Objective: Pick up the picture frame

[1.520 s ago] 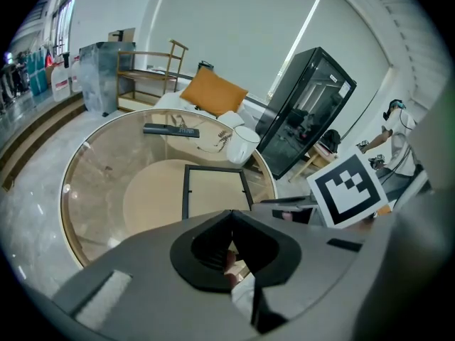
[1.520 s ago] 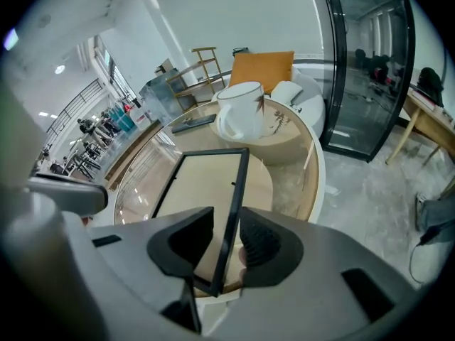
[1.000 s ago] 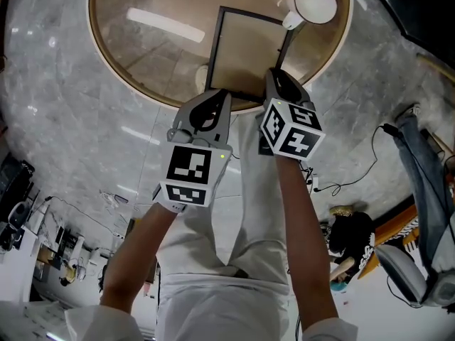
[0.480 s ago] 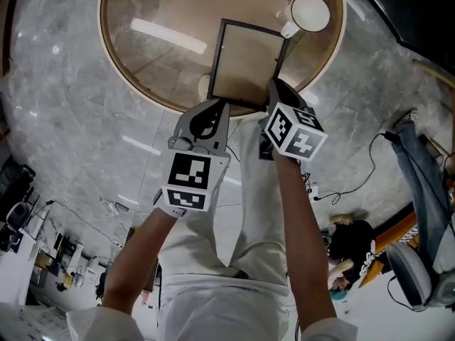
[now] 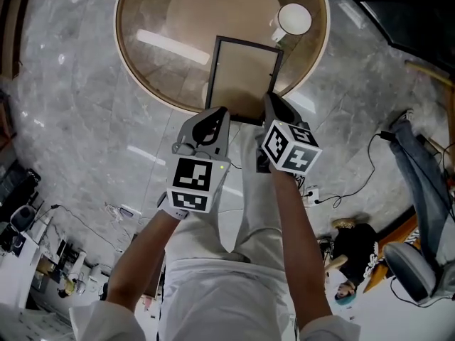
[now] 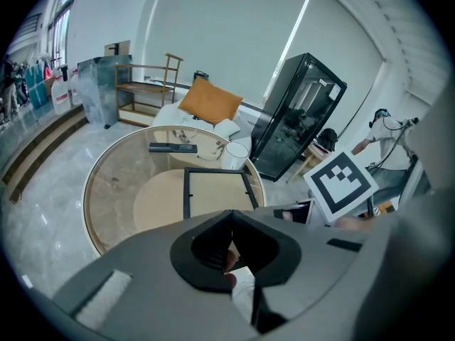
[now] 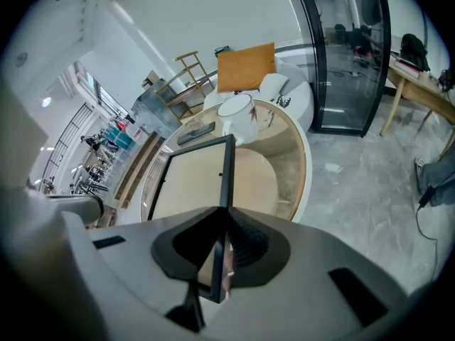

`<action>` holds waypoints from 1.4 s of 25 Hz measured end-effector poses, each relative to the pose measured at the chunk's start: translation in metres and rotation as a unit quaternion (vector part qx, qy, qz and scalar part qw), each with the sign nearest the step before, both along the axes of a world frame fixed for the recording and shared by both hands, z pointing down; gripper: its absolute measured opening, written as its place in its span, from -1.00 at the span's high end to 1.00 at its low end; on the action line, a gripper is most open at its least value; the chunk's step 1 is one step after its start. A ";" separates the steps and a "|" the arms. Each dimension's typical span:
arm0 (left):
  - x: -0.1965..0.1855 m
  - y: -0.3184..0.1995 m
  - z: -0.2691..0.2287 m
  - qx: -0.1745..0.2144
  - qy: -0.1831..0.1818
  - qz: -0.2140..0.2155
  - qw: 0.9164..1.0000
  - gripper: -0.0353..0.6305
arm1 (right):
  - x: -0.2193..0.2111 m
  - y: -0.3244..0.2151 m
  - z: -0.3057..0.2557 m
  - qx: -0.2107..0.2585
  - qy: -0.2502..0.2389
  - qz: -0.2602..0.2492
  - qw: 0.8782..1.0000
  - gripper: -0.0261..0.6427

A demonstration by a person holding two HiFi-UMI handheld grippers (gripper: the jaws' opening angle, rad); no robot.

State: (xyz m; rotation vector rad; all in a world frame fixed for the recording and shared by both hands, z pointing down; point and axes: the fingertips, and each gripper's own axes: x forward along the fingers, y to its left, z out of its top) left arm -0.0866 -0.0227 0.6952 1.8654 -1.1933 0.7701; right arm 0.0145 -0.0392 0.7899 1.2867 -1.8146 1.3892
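The left gripper [image 5: 217, 114], its jaws pressed together on nothing, hangs just beside the near left corner of the black picture frame [image 5: 242, 77]. The frame sits over the near edge of a round glass table [image 5: 142, 69]. The right gripper [image 5: 271, 102] clamps the frame's right edge near its lower corner. A white mug [image 5: 293, 20] stands on the table beyond the frame's far right corner.

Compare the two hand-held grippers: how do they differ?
The right hand-held gripper grips the picture frame by its edge; the left hand-held gripper is shut on nothing, the frame ahead of it. The right's marker cube sits askew; the left's faces the head camera squarely. Both are at the frame's near end.
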 end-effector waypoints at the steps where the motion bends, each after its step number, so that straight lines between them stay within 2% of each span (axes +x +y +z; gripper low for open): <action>1: 0.002 0.001 -0.009 0.002 0.000 0.000 1.000 0.88 | 0.002 0.000 -0.011 0.006 0.000 0.000 1.000 0.81; 10: 0.023 0.006 -0.094 0.020 0.019 -0.006 1.000 0.88 | 0.027 -0.013 -0.119 0.075 0.011 -0.008 0.997 0.81; 18: 0.039 0.000 -0.192 0.061 0.039 -0.004 0.997 0.88 | 0.055 -0.024 -0.232 0.149 0.030 0.005 0.988 0.81; 27: 0.046 -0.012 -0.294 0.123 0.049 0.014 0.991 0.88 | 0.079 -0.026 -0.353 0.242 0.058 0.024 0.968 0.81; 35: 0.061 -0.012 -0.370 0.172 0.064 0.026 0.983 0.88 | 0.099 -0.022 -0.441 0.305 0.077 0.023 0.949 0.81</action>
